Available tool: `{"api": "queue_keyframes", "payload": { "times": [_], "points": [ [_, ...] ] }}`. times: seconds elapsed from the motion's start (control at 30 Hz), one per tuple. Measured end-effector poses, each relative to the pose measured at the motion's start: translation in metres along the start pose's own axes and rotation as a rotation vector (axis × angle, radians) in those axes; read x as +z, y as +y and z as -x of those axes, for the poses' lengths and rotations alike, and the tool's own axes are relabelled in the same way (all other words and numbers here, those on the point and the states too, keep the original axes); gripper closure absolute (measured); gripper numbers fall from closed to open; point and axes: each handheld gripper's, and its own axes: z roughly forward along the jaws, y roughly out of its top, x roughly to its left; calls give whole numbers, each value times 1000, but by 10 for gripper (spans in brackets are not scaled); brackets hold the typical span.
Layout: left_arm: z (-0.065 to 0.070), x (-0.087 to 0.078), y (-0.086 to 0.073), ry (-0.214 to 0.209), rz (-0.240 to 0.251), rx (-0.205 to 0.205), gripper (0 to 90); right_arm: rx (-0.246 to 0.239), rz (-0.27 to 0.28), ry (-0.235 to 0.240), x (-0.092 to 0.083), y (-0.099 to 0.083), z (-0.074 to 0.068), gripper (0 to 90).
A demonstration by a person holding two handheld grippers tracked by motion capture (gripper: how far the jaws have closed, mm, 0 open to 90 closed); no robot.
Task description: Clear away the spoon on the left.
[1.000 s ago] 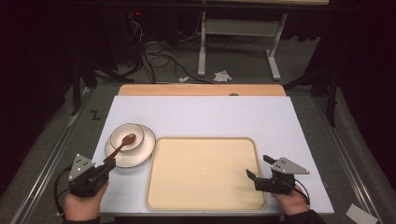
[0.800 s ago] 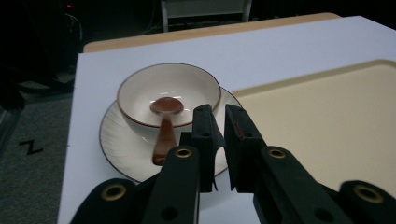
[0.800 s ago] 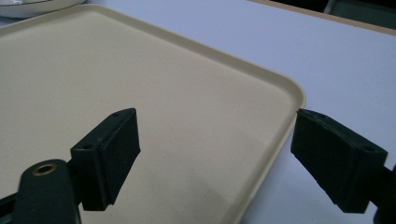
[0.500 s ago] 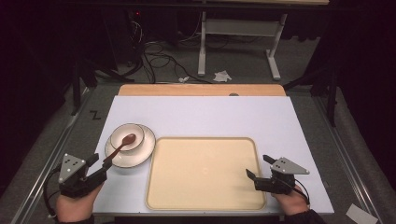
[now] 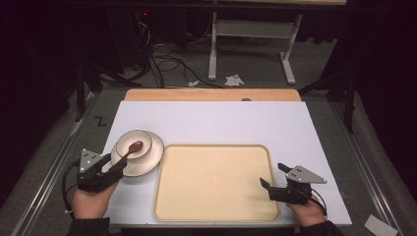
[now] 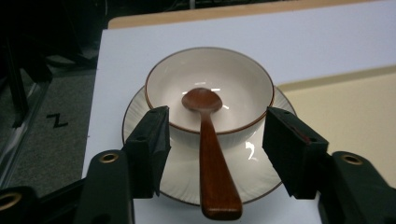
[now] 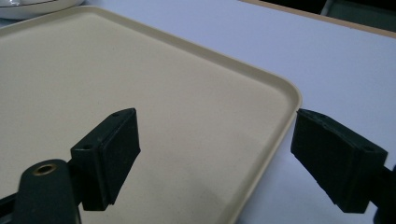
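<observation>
While drawn back in toward the white bowl (image 6: 208, 95) since a moment ago, left gripper (image 6: 212, 140) spread astride brown wooden spoon (image 6: 212, 156), probably to grasp; right gripper (image 7: 229, 156) spread, idle.

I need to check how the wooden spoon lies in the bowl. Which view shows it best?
The left gripper view: the spoon shows close up, head in the bowl, handle over the rim toward the open left claw. The high view shows it small. The right gripper view looks across the tray.
</observation>
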Motion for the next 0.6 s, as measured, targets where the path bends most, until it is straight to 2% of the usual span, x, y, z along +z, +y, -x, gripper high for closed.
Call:
{"api": "queue_keyframes", "payload": {
  "times": [0.03, 0.13, 0.2, 0.23, 0.3, 0.33, 0.4, 0.43, 0.47, 0.5, 0.6],
  "points": [
    [0, 5, 2, 15, -12, 1, 458, 3, 1, -4, 0, 0, 0, 166],
    [-3, 16, 14, 26, -32, -16, 496, 1, -2, -1, 1, 0, 0, 166],
    [-3, 20, 17, 26, -30, -18, 523, 2, -5, 1, 1, 0, 0, 167],
    [-1, 27, 20, 18, -32, -26, 542, -2, -3, 2, 1, 0, 0, 167],
    [1, 32, 19, 8, -37, -29, 581, 3, -1, 1, 0, 0, 0, 167],
    [2, 37, 16, 20, -53, -15, 597, 4, -2, -1, 0, 0, 0, 167],
    [1, 39, 14, 18, -63, -12, 609, 5, -2, -2, 0, -1, 1, 167],
    [0, 40, 12, 14, -73, -9, 658, 9, -1, -4, 0, -1, 2, 166],
    [-1, 41, 10, 14, -85, -4, 658, 9, -1, -4, 0, -1, 2, 166],
    [-2, 42, 7, 13, -98, 5, 694, 11, -1, -6, -1, -1, 3, 167],
    [-2, 41, 4, 14, -105, 11, 742, -1, 3, -3, -1, -1, 2, 167]
  ]
}}
